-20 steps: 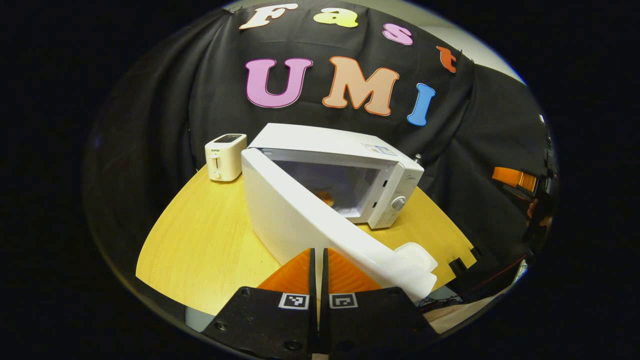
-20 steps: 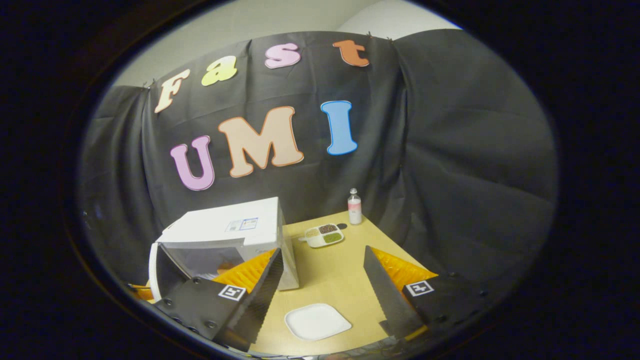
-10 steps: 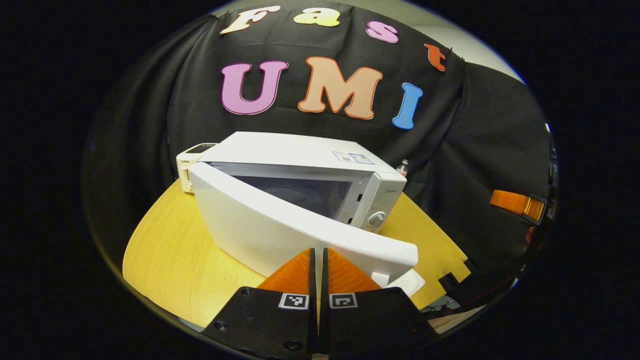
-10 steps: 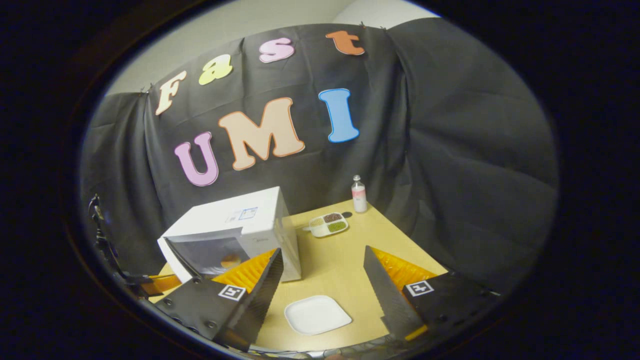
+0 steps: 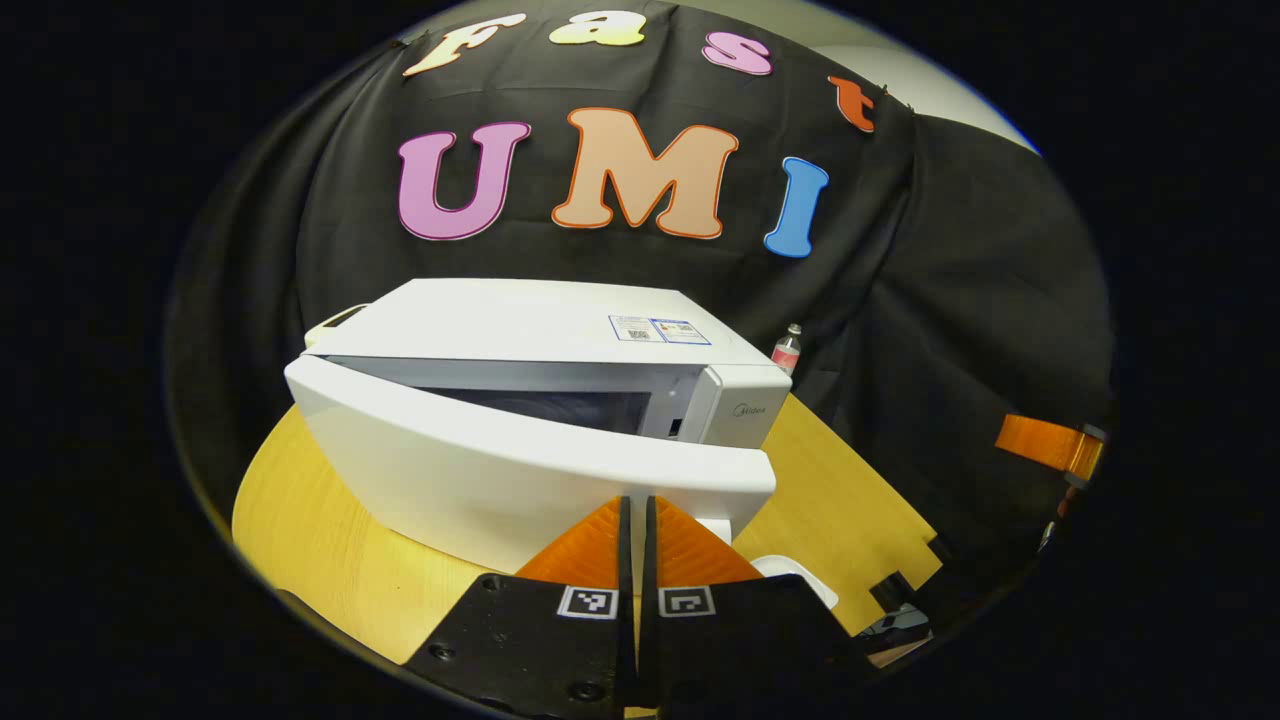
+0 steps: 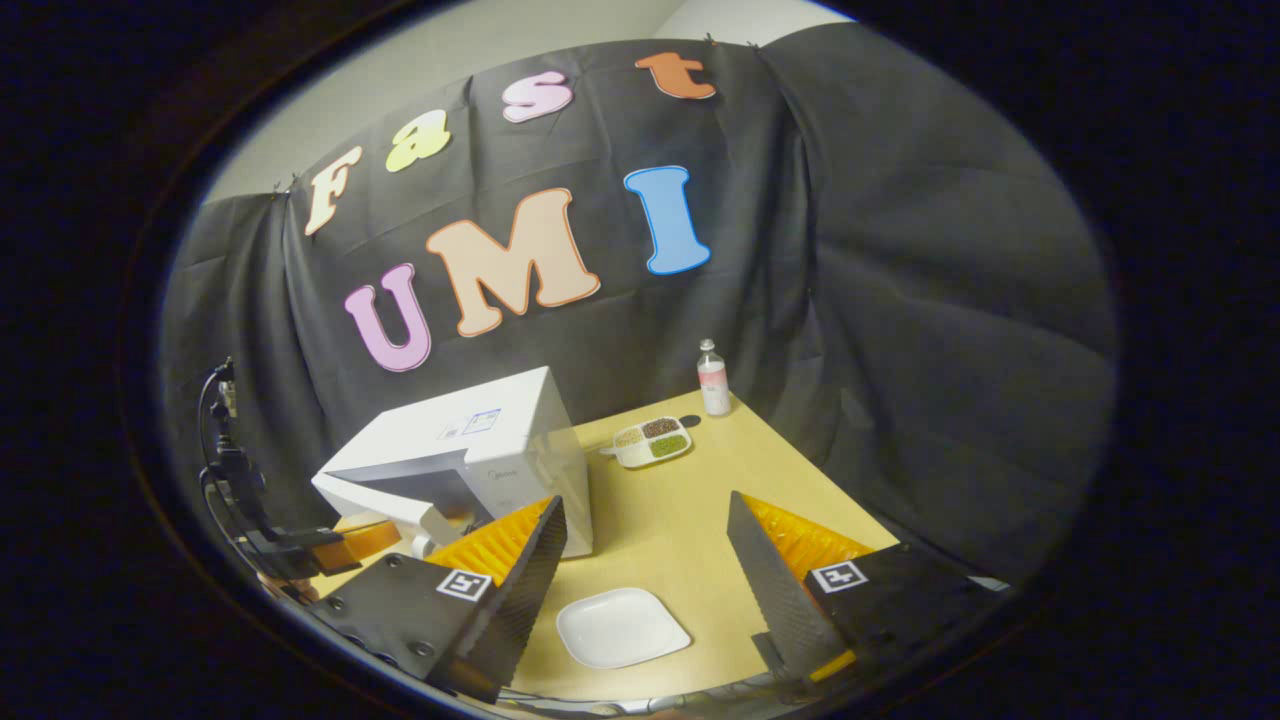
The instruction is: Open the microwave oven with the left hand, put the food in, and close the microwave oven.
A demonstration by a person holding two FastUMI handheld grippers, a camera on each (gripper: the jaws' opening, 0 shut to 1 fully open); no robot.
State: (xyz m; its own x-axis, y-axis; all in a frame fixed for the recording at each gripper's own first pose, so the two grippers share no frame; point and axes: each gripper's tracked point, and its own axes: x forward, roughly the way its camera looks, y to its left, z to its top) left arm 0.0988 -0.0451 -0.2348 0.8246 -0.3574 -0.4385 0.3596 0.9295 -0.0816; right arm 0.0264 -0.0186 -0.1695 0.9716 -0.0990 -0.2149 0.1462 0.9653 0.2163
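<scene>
A black cloth wall stands behind a yellow wooden bench (image 6: 690, 520); on the bench sits a white microwave oven (image 5: 520, 340); its door (image 5: 520, 470) is nearly closed, with just a small gap left on the right side. The left gripper (image 5: 636, 520) has its jaws clenched tight together with nothing between them, and its tips are right up against the front of the door; it looks like it is pushing the door closed. The right gripper (image 6: 640, 555) waits near the front of the bench with its jaws spread wide and holding nothing. A white plate (image 6: 622, 627) lies bare on the bench between those jaws; so the food is likely inside the oven already, though the dark window hides it. What is left, it seems, is only the last push to close the door. Far back on the bench, right of the oven, a small tray (image 6: 652, 440) holds three kinds of bits, pale, dark and green; a bottle (image 6: 713, 378) stands near it.
</scene>
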